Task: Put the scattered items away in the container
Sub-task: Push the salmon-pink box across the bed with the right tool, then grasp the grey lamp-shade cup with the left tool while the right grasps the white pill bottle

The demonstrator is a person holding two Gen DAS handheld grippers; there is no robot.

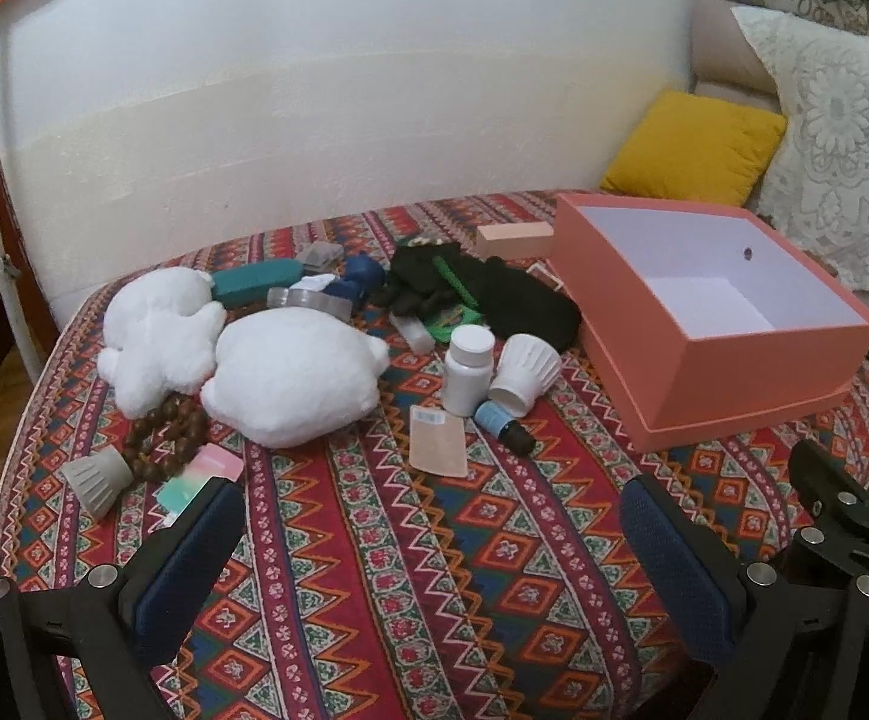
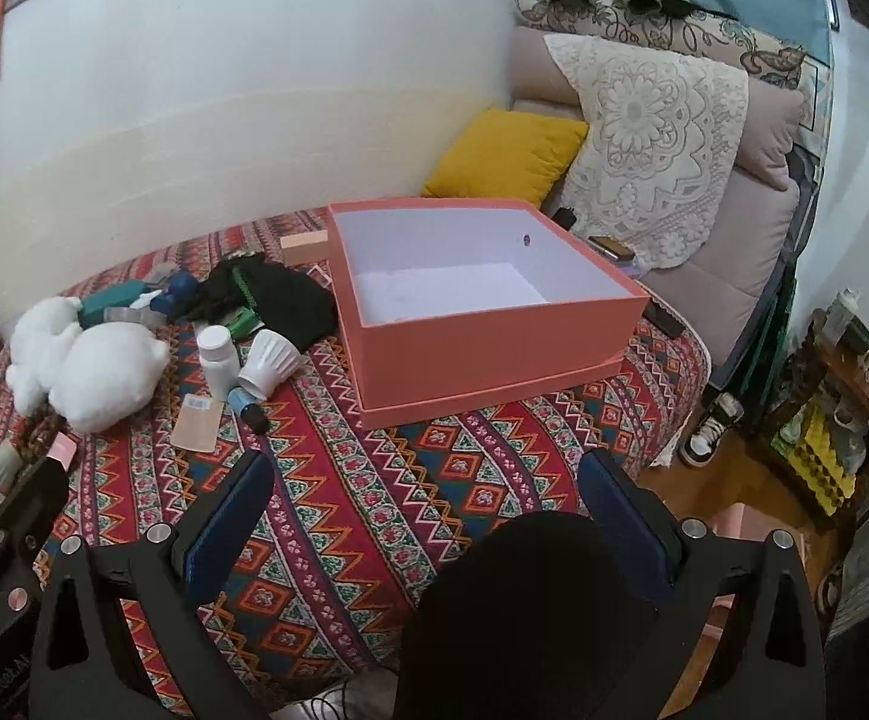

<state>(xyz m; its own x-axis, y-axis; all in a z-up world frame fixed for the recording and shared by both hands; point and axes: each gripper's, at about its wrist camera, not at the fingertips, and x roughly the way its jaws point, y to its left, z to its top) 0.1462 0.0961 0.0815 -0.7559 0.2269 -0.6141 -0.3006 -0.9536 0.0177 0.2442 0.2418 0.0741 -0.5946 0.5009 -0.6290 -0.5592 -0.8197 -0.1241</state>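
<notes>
An empty pink box (image 1: 728, 354) (image 2: 494, 354) sits on the patterned cloth (image 1: 434, 570) at the right. Scattered left of it lie two white plush toys (image 1: 296, 378) (image 2: 104, 378), a white pill bottle (image 1: 467, 369) (image 2: 218, 360), a white ribbed cup (image 1: 524, 372) (image 2: 269, 363), a small blue bottle (image 1: 503, 423), a beige card (image 1: 437, 441), black gloves (image 1: 494, 297), brown beads (image 1: 164, 438) and a grey cup (image 1: 95, 477). My left gripper (image 1: 434, 516) hangs open above the near cloth, holding nothing. My right gripper (image 2: 428, 492) is open too, in front of the box.
A yellow cushion (image 1: 698, 147) and a lace-covered sofa (image 2: 662, 138) stand behind the box. The white wall (image 1: 344, 90) backs the table. A phone (image 2: 662, 318) lies by the box's right side. A shoe (image 2: 707, 429) is on the floor at the right. A dark round shape (image 2: 530, 612) blocks the lower right wrist view.
</notes>
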